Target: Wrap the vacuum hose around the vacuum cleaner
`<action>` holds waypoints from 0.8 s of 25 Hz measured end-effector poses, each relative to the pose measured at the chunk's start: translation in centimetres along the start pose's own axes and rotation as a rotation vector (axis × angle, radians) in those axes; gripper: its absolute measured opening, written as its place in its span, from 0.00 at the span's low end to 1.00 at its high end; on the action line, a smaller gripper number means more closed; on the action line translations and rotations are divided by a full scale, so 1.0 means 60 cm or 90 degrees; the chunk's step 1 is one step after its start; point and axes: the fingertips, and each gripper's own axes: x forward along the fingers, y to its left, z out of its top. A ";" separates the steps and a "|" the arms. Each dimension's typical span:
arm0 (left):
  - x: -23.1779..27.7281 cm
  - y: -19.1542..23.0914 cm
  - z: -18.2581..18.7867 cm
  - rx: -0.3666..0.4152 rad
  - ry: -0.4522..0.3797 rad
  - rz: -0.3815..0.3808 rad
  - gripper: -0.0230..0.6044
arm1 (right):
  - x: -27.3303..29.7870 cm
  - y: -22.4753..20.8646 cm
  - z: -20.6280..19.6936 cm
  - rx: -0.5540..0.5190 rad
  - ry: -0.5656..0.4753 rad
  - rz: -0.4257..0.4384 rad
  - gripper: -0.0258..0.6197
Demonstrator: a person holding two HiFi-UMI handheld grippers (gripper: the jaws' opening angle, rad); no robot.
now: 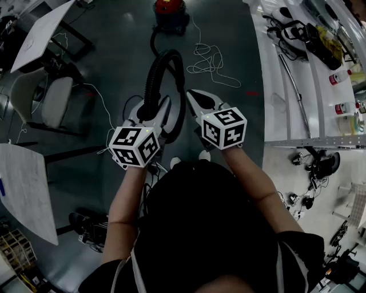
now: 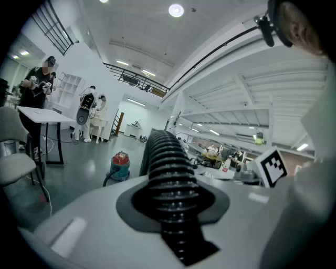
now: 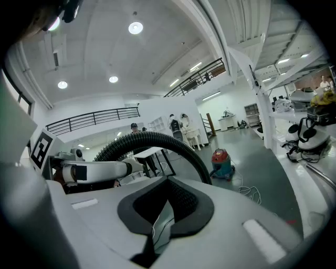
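Vacuum hose (image 1: 153, 77) rises in a black ribbed loop off the floor (image 1: 114, 34), well apart from the red vacuum cleaner (image 1: 170, 12) far ahead. The left gripper (image 1: 150, 109) pinches the hose across its ribs. The right gripper (image 1: 197, 102) sits just beside the loop, jaws pressed together on nothing. I judge the hose should be carried closer first, keeping it clear of the loose white cord (image 1: 209, 60).

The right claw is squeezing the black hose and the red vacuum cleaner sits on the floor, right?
No. The left claw is squeezing the black hose, as the left gripper view shows; the right claw is shut on nothing. The red vacuum cleaner does sit on the floor.
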 end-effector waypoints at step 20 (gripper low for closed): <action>0.010 0.001 0.009 0.000 0.000 -0.009 0.23 | 0.015 -0.001 0.001 0.016 -0.006 0.023 0.03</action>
